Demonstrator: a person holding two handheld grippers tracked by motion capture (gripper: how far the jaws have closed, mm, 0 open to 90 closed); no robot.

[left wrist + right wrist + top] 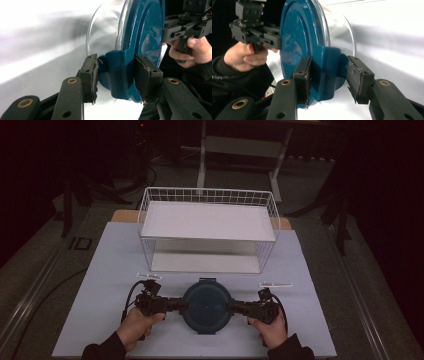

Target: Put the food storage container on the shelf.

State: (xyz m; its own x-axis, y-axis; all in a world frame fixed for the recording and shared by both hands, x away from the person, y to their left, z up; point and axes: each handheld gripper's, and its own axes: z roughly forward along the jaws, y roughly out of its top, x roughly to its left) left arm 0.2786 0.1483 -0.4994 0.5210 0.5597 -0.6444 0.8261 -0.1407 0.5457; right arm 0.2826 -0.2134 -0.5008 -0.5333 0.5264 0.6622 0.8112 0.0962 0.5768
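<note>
The round bowl (207, 306) with a blue lid is sitting on the table (310, 320), in front of the basket (208, 231). The left gripper (115, 75) is pinching one lid tab. The right gripper (328, 75) is around the other tab, one jaw not touching. The bowl looks hard, slippery and breakable, so the tabs are probably the best places to hold.

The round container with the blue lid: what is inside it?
Through the clear glass wall under the blue lid, only the white table shows; it looks empty. The part behind the lid's latch is covered.
</note>
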